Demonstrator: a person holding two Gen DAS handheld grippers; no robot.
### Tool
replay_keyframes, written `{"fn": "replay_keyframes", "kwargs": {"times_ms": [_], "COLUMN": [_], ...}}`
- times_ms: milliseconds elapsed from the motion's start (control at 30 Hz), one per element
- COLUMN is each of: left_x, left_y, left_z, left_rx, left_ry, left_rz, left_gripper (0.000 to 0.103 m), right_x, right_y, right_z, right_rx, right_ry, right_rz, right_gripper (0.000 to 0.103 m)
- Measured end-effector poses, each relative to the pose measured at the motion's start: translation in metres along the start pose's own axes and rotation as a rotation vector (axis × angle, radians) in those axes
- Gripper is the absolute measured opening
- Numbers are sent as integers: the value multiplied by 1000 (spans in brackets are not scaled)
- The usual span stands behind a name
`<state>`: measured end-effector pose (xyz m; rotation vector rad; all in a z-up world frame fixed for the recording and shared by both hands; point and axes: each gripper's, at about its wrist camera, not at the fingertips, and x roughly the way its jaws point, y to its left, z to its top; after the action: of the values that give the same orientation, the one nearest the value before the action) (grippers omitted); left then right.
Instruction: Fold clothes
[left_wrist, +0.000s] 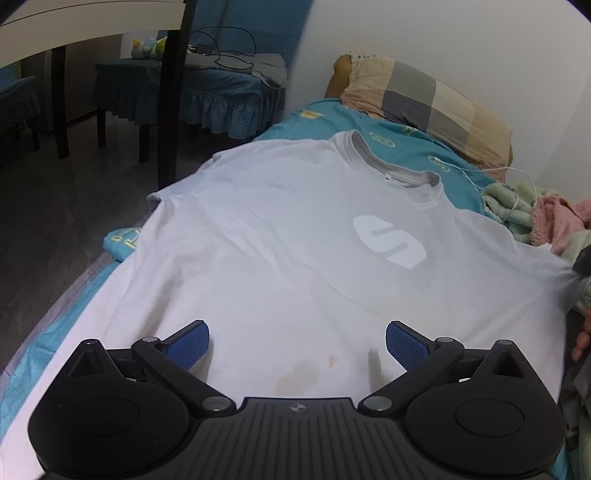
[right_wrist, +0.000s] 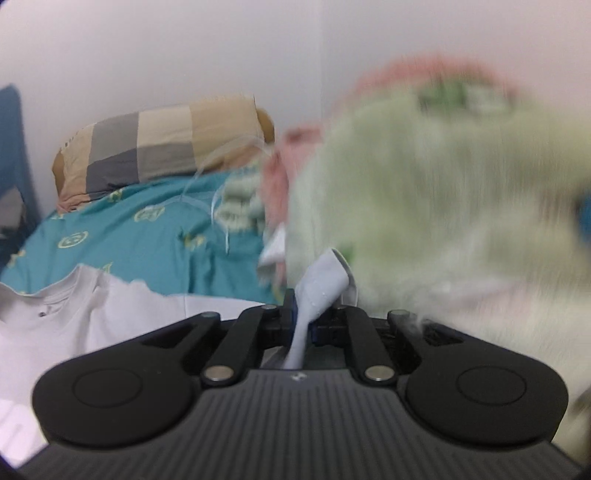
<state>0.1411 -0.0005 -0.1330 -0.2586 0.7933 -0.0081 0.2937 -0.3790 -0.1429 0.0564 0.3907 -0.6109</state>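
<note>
My left claw (left_wrist: 297, 345), lower frame: matte black ribbed housing, silver pivot screws, blue textured pads (left_wrist: 188, 345).

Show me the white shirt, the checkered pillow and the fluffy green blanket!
white shirt (left_wrist: 295, 236): left wrist view, chest, left of the logo.
checkered pillow (left_wrist: 424, 92): left wrist view, grey check.
fluffy green blanket (right_wrist: 424, 192): right wrist view, blurred middle.

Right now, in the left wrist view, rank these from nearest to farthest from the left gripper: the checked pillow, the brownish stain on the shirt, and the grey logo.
1. The brownish stain, just ahead of the left gripper, between its open fingers.
2. The grey logo, mid-shirt, ahead and right.
3. The checked pillow, at the bed's far end by the wall.
</note>
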Motion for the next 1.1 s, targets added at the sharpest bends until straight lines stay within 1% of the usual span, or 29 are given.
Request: {"fn": "replay_keyframes", "kwargs": {"times_ms": [33, 100, 200, 233, 333, 400, 433, 467, 500, 533, 567, 633, 700, 800, 933, 1033, 1100], "left_x": [-2, -6, -12, -14, -19, -21, -21, -20, -20, -19, -17, -15, -12, -12, -16, -24, -29], "left_y": [1, 4, 11, 14, 25, 33, 37, 40, 42, 44, 45, 44, 42, 39, 30, 20, 11], "left_z": [2, 6, 13, 16, 22, 25, 26, 27, 27, 27, 28, 28, 28, 26, 22, 16, 9], "left_rx": [-3, -8, -18, -21, -37, -52, -59, -65, -70, -74, -76, -76, -78, -78, -64, -44, -18], "left_ry": [-6, -22, -53, -64, -92, -109, -113, -112, -111, -111, -110, -106, -100, -92, -87, -79, -67], "left_rz": [2, 7, 15, 21, 44, 52, 58, 62, 61, 57, 53, 37, 16, -15, -62, -95, -109], "left_gripper": [103, 103, 103, 103, 103, 103, 103, 103, 103, 103, 103, 103, 103, 103, 103, 103, 102], "right_x": [-5, -17, -39, -47, -63, -66, -64, -61, -58, -55, -55, -59, -75, -101, -151, -195, -220], "right_y": [9, 34, 83, 101, 157, 185, 194, 201, 205, 206, 201, 186, 166, 130, 60, 1, -38], "right_z": [7, 20, 23, 20, -4, -26, -36, -47, -54, -60, -62, -62, -57, -45, -24, -12, -11], "right_rx": [-46, -138, -306, -365, -513, -553, -556, -556, -547, -531, -509, -469, -437, -359, -193, -64, 29], "right_ry": [-37, -104, -190, -204, -157, -73, -25, 23, 75, 118, 131, 133, 129, 137, 184, 207, 232], "right_rz": [-6, 15, 115, 167, 371, 484, 516, 546, 565, 576, 593, 631, 664, 681, 711, 687, 691], "right_gripper": [10, 10, 10, 10, 11, 11, 11, 16, 23, 44, 63, 72, 74, 74, 74, 74, 74]}}
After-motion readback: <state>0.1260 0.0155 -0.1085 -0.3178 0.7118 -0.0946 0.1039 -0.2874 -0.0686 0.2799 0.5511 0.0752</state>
